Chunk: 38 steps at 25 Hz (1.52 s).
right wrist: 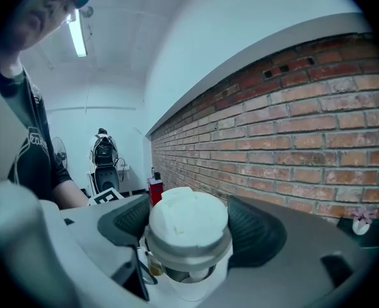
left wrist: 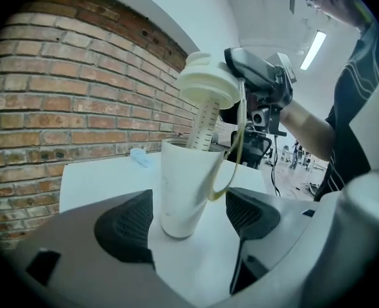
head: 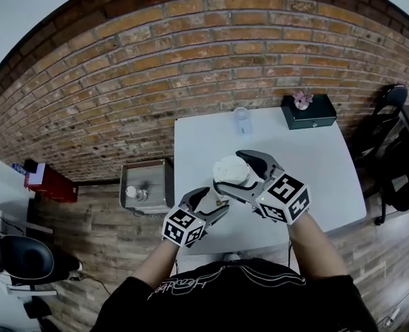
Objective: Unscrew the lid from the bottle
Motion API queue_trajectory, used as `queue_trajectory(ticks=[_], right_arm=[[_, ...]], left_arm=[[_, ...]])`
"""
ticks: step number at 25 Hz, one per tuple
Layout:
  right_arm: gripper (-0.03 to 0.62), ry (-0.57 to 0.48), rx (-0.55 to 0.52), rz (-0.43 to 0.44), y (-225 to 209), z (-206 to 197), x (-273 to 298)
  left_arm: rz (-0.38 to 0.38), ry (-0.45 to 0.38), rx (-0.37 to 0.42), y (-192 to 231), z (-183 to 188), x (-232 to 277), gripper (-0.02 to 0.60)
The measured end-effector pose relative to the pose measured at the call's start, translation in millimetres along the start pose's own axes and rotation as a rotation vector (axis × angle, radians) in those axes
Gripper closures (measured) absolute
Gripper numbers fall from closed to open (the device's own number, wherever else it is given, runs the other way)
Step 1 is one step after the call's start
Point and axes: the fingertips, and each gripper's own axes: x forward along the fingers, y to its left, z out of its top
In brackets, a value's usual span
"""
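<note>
My left gripper (left wrist: 186,220) is shut on the lower part of a white bottle (left wrist: 183,185), which stands tilted between its pads. The white lid (left wrist: 205,85) sits lifted above the bottle's rim, and its ribbed tube (left wrist: 205,124) still reaches down into the opening. A yellowish loop (left wrist: 231,165) hangs from the lid beside the bottle. My right gripper (right wrist: 189,220) is shut on the lid (right wrist: 188,226), one pad on each side. In the head view both grippers meet over the table's near part, with the right gripper (head: 242,173) on the lid (head: 230,168) and the left gripper (head: 214,200) just below it.
The white table (head: 308,164) stands against a brick wall. At its far edge are a clear plastic container (head: 242,121) and a dark box with a pink flower (head: 308,113). A metal bin (head: 147,185) is on the floor to the left, and a chair (head: 391,102) to the right.
</note>
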Motion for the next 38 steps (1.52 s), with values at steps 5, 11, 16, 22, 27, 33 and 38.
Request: queue_trajectory(ticks=[5, 11, 16, 22, 27, 33, 38], right_arm=[[0.224, -0.036, -0.001, -0.047, 3, 29, -10], [0.233, -0.063, -0.025, -0.087, 14, 66, -18], [0.235, -0.055, -0.079, -0.087, 41, 92, -24], [0.235, -0.026, -0.132, -0.073, 89, 92, -36], [0.235, -0.012, -0.111, -0.08, 120, 77, -50], [0.235, 0.023, -0.045, -0.131, 142, 47, -63], [0.235, 0.024, 0.005, -0.181, 158, 27, -77]], left_arm=[[0.048, -0.055, -0.015, 4, 14, -41, 0.262], [0.099, -0.202, -0.026, 5, 68, -110, 0.518], [0.087, -0.299, 0.046, -19, 112, -161, 0.535], [0.044, -0.381, 0.057, -53, 133, -198, 0.543], [-0.014, -0.434, 0.015, -69, 136, -216, 0.551], [-0.06, -0.419, -0.055, -74, 121, -220, 0.552], [-0.058, -0.378, -0.067, -82, 106, -224, 0.552]])
